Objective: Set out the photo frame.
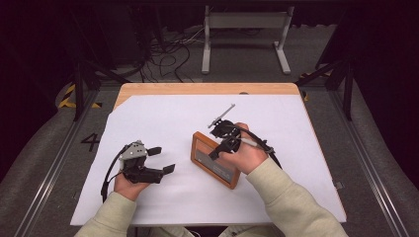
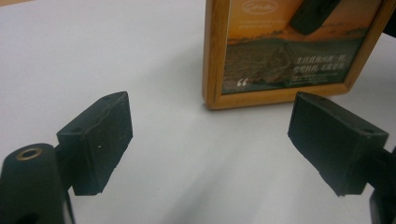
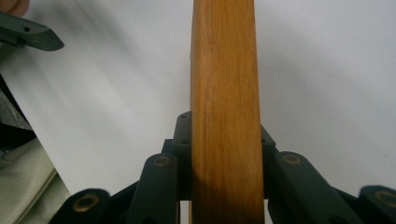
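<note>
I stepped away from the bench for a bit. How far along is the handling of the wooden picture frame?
Done: the right tongs are shut on the wooden picture frame, pads against both sides of its edge. In hand: the frame is gripped, though whether it has left the white sheet is unclear. Left: moving it. The left tongs are open, short of the frame.

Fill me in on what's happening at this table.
A person at a table covered with a white sheet holds a gripper in each hand. The right gripper is clamped on the edge of a wooden picture frame; in the right gripper view its pads press both faces of the frame's side. The left gripper sits to the frame's left with its jaws wide open and nothing between them, pointing toward the frame.
</note>
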